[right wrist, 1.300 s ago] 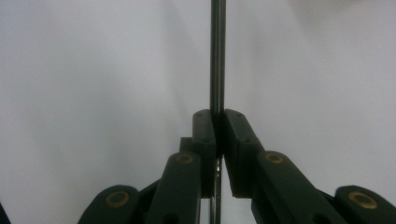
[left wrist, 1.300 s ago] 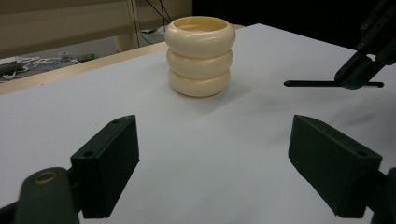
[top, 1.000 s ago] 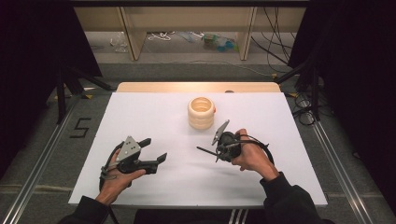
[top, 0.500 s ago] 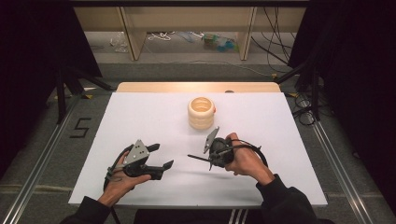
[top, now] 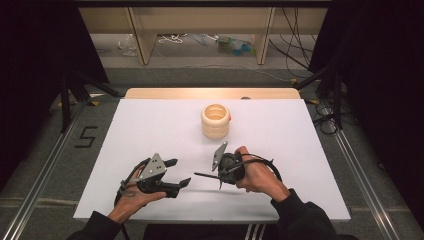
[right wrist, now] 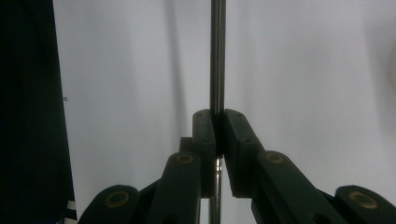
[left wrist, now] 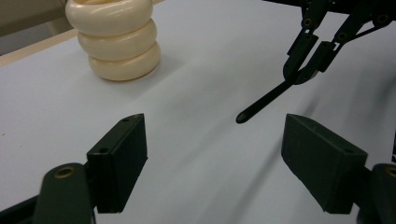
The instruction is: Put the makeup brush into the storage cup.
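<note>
Broadly, white table (top: 150,125) spans the high view, a pale wooden strip along its far edge, dark floor and cables beyond.

Stack of cream rings (top: 216,120) stands upright near the table's middle, toward the far side. Three rings count out in my left gripper view (left wrist: 113,39), one atop the other, touching.

My left gripper (top: 177,172) sits low over the near left part of the table, my hand wrapped round its body, grey three-cornered plate on top. Jaws stand wide apart, nothing between them; in its own view (left wrist: 212,158) bare white table shows in the gap. Well apart from the ring stack.

My right gripper (top: 220,176) is held just right of the left one, nearer the table's centre line, cable looping back over my hand. Jaws are pressed tight together on a thin dark rod (top: 205,175); its own view (right wrist: 217,126) shows the pads clamped either side of the shaft (right wrist: 217,56), which runs straight out ahead of the jaws.

Rod tip points toward my left gripper, hanging free above the table between the two grippers; left gripper view shows the rounded tip (left wrist: 243,115) just beyond my open jaws, not touching either one.
</note>
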`<state>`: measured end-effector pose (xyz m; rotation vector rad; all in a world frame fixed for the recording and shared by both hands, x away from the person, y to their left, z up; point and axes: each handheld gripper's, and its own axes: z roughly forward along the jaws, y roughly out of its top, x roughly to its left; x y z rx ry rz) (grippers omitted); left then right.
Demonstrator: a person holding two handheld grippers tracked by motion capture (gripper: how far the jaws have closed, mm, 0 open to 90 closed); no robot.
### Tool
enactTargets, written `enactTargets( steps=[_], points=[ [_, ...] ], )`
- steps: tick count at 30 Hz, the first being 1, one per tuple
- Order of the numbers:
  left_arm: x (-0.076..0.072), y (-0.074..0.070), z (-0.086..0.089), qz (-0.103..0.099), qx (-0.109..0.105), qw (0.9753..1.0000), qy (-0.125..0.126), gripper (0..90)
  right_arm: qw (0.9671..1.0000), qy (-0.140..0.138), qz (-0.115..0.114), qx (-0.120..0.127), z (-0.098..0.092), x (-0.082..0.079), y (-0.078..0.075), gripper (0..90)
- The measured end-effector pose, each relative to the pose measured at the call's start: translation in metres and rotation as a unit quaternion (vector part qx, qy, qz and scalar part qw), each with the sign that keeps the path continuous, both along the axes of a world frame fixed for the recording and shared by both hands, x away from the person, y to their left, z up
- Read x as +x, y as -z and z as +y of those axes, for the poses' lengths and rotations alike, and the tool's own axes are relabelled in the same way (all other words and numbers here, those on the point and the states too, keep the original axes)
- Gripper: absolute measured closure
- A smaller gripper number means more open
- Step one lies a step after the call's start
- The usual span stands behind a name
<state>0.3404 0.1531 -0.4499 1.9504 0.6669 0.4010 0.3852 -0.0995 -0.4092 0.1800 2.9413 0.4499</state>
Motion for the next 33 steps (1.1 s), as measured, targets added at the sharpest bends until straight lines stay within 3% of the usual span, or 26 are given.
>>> enactTargets(
  steps=[10,11,13,14,25,26,30,33],
  points=[
    [-0.004,0.001,-0.008,0.012,0.019,0.9993,0.030,29.9,0.9998,-0.018,-0.002,-0.010,0.007,-0.005,0.003,83.8],
    [-0.005,0.002,-0.009,0.016,0.021,0.9991,0.032,30.6,0.9999,-0.010,0.003,-0.011,0.008,-0.007,0.003,83.8],
    [-0.004,0.002,-0.009,0.016,0.020,0.9990,0.036,31.5,0.9998,-0.019,0.000,-0.012,0.008,-0.007,0.003,83.8],
    [-0.003,0.002,-0.009,0.010,0.030,0.9985,0.045,31.5,0.9997,-0.020,0.000,-0.012,0.009,-0.007,0.003,83.8],
    [-0.006,0.005,-0.015,0.035,0.043,0.9959,0.071,38.6,0.9990,-0.038,-0.002,-0.023,0.017,-0.013,0.007,83.8],
    [-0.007,0.006,-0.016,0.037,0.047,0.9952,0.078,39.2,0.9983,-0.054,-0.007,-0.017,0.019,-0.014,0.009,83.8],
    [-0.007,0.006,-0.018,0.039,0.057,0.9937,0.088,40.4,0.9980,-0.059,-0.005,-0.022,0.022,-0.017,0.010,83.8],
    [-0.008,0.008,-0.020,0.040,0.060,0.9929,0.095,42.7,0.9960,-0.084,-0.016,-0.029,0.025,-0.017,0.012,83.8]
  ],
)
